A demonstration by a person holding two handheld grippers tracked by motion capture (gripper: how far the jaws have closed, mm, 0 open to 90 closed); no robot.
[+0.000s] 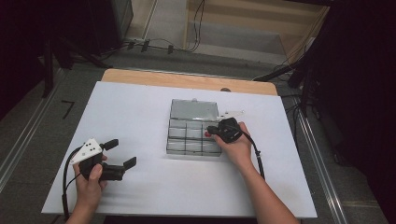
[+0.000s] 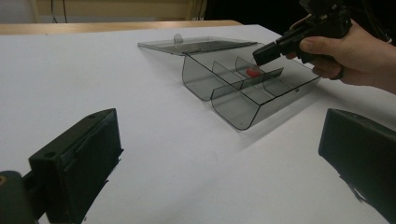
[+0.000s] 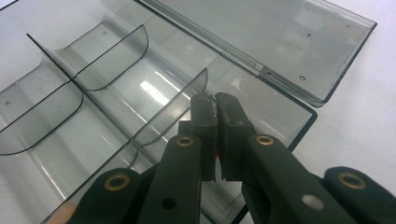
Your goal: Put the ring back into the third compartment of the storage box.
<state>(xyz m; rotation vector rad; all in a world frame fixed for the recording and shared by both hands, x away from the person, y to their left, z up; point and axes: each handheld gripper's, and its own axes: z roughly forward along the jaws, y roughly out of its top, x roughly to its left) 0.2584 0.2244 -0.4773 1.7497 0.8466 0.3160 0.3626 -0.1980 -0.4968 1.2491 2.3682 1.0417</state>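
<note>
Two tools work over a white bench [image 1: 140, 186]. The left tool [image 1: 122, 154], at about eight o'clock of the bench in the high view, rests in the person's left hand [image 1: 91, 182] with its jaws spread wide and nothing between them; it lies well apart from the box. At the centre, a smoky clear plastic organiser box [image 1: 187, 147] sits with its hinged lid [image 1: 194, 108] folded flat back at twelve o'clock. The right tool [image 1: 210, 130], held in the right hand [image 1: 240, 147], dips into the box's right-hand column, in the compartment nearest the lid.

A small red piece [image 2: 252, 72] lies in that compartment, at the tip of the right tool. The box is shallow, with curved dividers marking a grid of compartments, three across; the other cells look bare.

The left tool view gives a low side look: the red piece rests on the box floor just below the tip of the right tool [image 2: 261, 55], and its own two jaws stand far apart at the frame's lower corners. The right tool view looks down its own jaws [image 3: 215, 100], which are closed almost together, only a thin slit between them; a sliver of red [image 3: 216, 154] shows low in that slit. Whether the pads actually pinch the piece I cannot tell.
</note>
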